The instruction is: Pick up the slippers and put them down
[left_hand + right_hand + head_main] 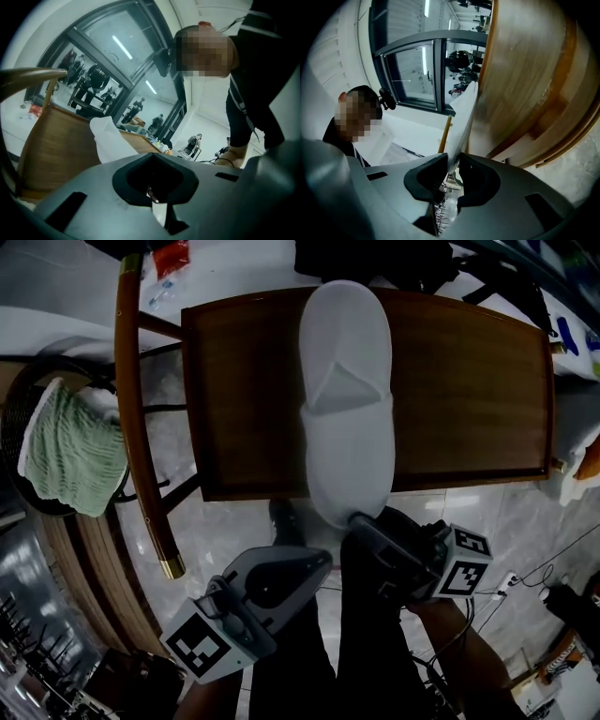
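ok so nearest the camera is the left gripper, hanging below the seat edge, jaws together with nothing in them; just beyond it and to its right, the right gripper is pinched onto the near end of the white slipper; that end sticks out over the front edge of the wooden chair seat while the rest lies flat on it; the slipper's long axis runs straight away from the person; so the right hand is the one on it, the left is close by but free; my guess is only the release remains, though that overhang might tip; a green towel sits off to the left.
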The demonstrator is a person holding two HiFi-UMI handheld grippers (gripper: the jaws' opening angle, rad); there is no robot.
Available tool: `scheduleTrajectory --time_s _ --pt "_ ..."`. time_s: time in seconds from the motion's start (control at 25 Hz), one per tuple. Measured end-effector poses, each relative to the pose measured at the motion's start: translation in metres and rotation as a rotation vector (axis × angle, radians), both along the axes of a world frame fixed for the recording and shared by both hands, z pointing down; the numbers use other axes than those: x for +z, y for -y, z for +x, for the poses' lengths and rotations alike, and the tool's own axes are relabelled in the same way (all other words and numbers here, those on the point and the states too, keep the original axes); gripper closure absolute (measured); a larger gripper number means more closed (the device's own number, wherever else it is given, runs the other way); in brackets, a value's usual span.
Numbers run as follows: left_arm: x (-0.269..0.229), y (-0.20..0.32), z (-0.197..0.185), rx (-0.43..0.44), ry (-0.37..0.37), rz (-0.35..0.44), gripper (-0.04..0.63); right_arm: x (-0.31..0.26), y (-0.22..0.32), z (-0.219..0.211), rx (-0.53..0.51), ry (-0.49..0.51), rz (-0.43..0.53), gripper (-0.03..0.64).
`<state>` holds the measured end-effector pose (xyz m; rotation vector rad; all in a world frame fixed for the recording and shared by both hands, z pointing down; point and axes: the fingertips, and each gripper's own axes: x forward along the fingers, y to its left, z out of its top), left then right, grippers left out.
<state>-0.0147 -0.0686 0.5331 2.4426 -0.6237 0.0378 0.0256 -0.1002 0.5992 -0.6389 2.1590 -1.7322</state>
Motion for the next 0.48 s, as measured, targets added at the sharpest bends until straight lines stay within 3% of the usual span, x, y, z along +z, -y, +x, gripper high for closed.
scheduleTrajectory --time_s 0.48 --pt "0.007 -0.019 -0.001 0.006 -0.022 -0.01 0.592 0.022 -0.009 -0.002 -0.015 -0.049 -0.078 0.538"
